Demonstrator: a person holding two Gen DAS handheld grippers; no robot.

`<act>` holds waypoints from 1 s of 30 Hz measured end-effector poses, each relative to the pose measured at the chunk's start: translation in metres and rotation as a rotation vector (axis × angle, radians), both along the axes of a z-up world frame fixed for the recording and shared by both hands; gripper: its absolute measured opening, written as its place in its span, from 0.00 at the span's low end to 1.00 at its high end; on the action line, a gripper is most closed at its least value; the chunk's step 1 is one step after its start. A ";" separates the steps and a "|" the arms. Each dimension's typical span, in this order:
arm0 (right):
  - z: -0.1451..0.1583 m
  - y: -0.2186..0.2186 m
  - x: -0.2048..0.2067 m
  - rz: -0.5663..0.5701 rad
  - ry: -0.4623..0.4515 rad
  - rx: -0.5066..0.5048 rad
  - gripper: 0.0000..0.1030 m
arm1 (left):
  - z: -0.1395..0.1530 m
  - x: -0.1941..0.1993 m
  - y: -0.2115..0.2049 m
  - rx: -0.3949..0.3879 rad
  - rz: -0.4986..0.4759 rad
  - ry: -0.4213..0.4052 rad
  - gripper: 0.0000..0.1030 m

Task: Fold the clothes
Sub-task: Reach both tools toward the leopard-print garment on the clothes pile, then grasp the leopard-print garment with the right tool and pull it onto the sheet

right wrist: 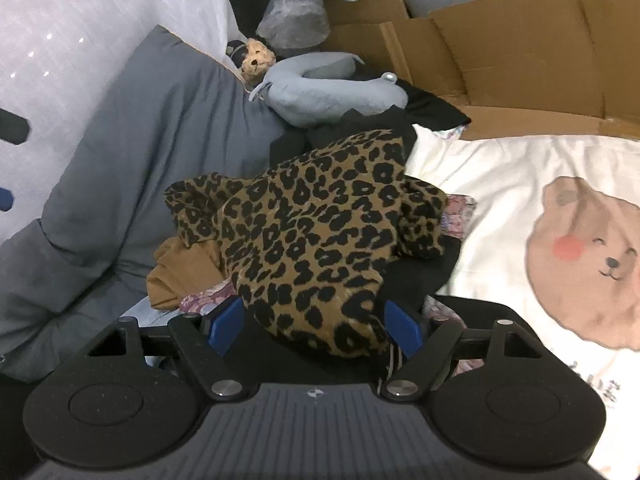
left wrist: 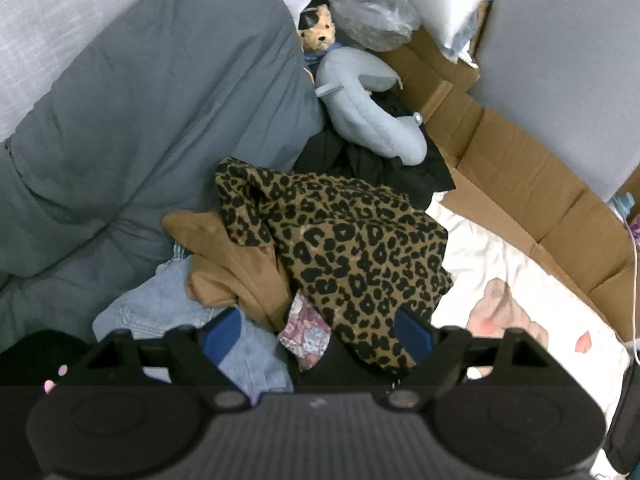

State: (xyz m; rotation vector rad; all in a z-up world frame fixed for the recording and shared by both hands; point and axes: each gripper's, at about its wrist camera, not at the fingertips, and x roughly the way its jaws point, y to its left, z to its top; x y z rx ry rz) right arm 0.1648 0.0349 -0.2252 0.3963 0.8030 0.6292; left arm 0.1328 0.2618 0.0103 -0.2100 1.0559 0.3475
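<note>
Looking down our two grippers at the clothes heap:
L gripper (left wrist: 316, 336): jaws wide apart, blue pads either side of the pile's near edge, nothing pinched betw them
R gripper (right wrist: 314, 328): jaws apart, pads flanking the near lobe of the leopard top; can't tell if a pad touches the cloth, no squeeze visible
Leopard top (right wrist: 312, 232): crumpled, unfolded, on top of the heap, nearest both our grippers
Tan garment (left wrist: 236, 264): bunched under the leopard top, sticking out on its left
Jeans (left wrist: 160, 312): light denim, under the tan piece, by our L pad
Floral cloth (left wrist: 306, 326): small bit peeking out below the leopard hem
Black clothes (left wrist: 360, 160): behind the heap, under the neck pillow
Neck pillow (left wrist: 360, 100): pale blue, curved, lying on the black clothes
Teddy (left wrist: 320, 32): just beyond the pillow, beside a plastic bag (left wrist: 372, 12)
Grey duvet (left wrist: 160, 100): left of the heap, touching it
Bear sheet (right wrist: 540, 220): white, cartoon bear print, right of the heap
Cardboard (right wrist: 500, 60): flattened, along the far side of the sheet
</note>
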 end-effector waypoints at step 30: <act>0.012 -0.040 0.004 -0.084 0.066 0.101 0.00 | -0.004 0.008 -0.003 0.011 0.019 0.032 0.83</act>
